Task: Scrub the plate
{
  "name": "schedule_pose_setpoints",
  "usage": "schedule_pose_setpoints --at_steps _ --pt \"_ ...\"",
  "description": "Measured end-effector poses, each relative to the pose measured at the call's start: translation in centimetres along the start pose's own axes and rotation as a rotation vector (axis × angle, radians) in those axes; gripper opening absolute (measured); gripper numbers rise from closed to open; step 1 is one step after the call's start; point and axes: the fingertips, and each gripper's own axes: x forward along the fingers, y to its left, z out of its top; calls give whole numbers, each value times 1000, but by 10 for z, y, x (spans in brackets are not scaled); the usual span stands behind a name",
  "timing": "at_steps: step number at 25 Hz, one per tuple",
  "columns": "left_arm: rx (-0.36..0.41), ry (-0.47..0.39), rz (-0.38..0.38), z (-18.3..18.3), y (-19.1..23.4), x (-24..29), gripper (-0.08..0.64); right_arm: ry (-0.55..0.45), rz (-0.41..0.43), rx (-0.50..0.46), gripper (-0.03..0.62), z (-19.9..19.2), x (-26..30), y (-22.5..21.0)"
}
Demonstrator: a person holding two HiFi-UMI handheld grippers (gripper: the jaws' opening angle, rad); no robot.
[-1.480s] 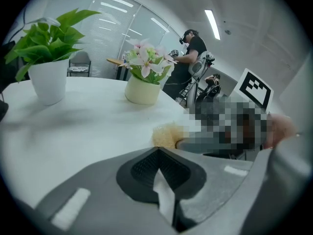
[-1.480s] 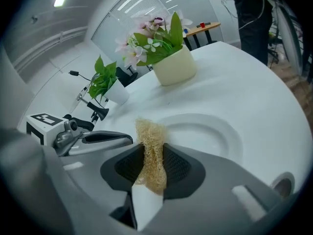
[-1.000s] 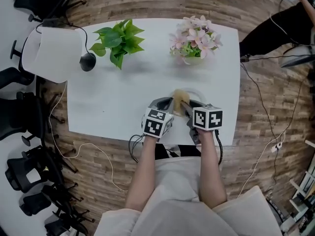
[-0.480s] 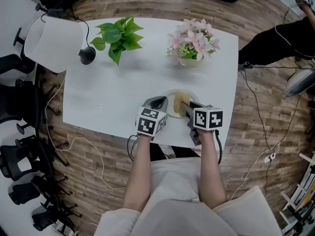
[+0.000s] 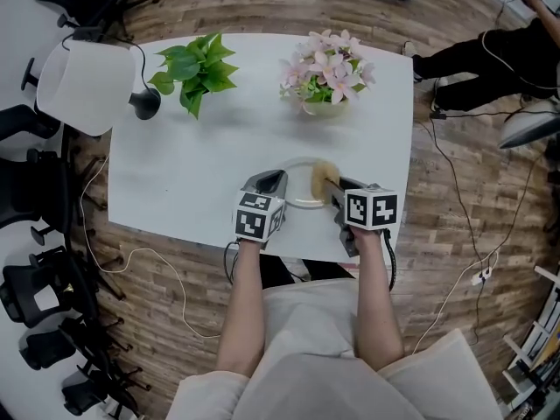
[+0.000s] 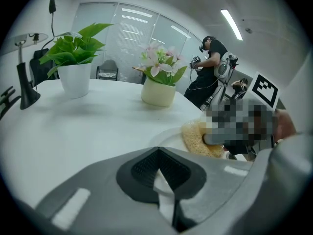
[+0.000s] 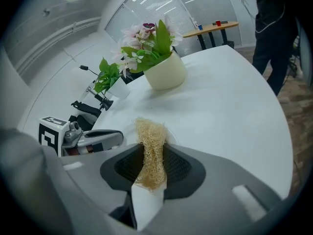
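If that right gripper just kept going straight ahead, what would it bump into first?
Likely the flower pot, almost dead ahead of the right gripper and its scrubber; depth is unclear.

No lettering or numbers seem readable anywhere in these views.

White plate [image 5: 296, 191] on a white table [image 5: 184, 164], and the scrubber [image 7: 150, 148] is straw-tan. The left gripper [image 6: 164, 182] and right gripper [image 7: 149, 180] are light grey with black ribbed pads, and the cube [image 5: 371, 208] on each has black-and-white square markers. Pink flowers [image 5: 325, 66] in a cream pot [image 6: 158, 92], a green plant [image 5: 188, 70] in a white planter [image 6: 75, 80], and a brown wood-plank floor [image 5: 455, 234].
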Motion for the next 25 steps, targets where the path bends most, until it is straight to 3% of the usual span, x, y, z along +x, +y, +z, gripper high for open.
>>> schedule_pose_setpoints --at_steps 13,18,21,25 --pt "-18 -10 40 0 1 -1 0 -45 -27 30 140 -1 -33 -27" --pt "-29 -27 60 -1 1 0 0 -89 -60 82 135 -5 -59 -56" --pt "-47 -63 52 0 -5 -4 0 -124 -67 98 135 4 -73 -68" --pt "-98 -123 64 -1 -9 -19 0 -109 -46 40 135 11 -67 -57"
